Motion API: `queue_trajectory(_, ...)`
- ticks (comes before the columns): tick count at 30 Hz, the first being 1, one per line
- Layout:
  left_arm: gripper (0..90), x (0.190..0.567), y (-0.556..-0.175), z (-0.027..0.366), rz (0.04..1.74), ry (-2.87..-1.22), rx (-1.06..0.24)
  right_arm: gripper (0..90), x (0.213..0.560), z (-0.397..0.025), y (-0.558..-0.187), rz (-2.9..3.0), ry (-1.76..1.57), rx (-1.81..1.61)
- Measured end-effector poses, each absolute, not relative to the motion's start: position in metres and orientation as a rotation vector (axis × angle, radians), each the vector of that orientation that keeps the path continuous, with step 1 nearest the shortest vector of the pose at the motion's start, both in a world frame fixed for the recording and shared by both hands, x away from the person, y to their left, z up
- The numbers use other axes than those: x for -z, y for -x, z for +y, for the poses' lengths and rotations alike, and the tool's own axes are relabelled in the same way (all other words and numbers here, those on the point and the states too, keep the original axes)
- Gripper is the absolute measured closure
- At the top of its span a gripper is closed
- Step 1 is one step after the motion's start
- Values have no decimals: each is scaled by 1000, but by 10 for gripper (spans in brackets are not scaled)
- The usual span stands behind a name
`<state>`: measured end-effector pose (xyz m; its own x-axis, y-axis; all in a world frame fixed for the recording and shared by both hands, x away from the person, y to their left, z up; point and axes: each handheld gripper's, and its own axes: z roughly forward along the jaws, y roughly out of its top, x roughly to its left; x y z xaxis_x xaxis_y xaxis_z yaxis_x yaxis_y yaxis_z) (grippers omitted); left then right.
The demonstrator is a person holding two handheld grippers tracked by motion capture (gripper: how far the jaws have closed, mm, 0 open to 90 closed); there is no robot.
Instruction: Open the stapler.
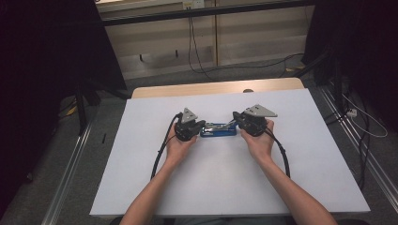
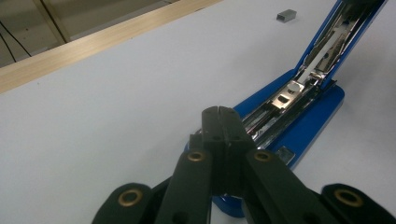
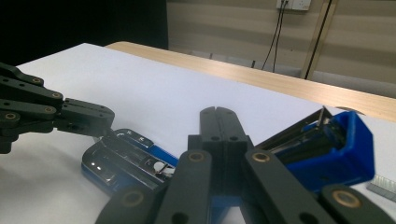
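A blue stapler (image 1: 218, 130) lies at the middle of the white table (image 1: 211, 187), hinged open. Its blue lid (image 3: 338, 144) is raised and its metal magazine (image 2: 285, 100) lies bare on the base. My left gripper (image 1: 202, 125) is shut, its tips resting on the stapler's front end (image 3: 100, 163); the left gripper view has the closed tips (image 2: 222, 112) over the base. My right gripper (image 1: 235, 121) is shut too, with its tips (image 3: 218, 112) beside the raised lid and nothing between them. A small strip of staples (image 2: 286, 16) lies on the table past the stapler.
The table's far edge is bare wood (image 1: 216, 87). Cables (image 1: 195, 51) run down the wall behind and along the floor on the right. Metal rails (image 1: 70, 164) flank the table on both sides.
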<state>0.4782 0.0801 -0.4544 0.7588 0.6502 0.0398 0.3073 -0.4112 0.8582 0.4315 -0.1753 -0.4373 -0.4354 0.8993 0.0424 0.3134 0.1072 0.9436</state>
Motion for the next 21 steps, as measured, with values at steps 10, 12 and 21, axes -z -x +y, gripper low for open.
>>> queue_trajectory(10, 900, 454, -478, 80, 723, -2018, -459, 900, 437, -176, -432, 1834, -1176, -1327)
queue_trajectory(12, 900, 454, -479, 80, 726, -2019, -460, 900, 437, -177, -431, 1835, -1182, -1320)
queue_trajectory(21, 900, 454, -478, 80, 732, -2016, -454, 900, 439, -184, -432, 1837, -1192, -1292)
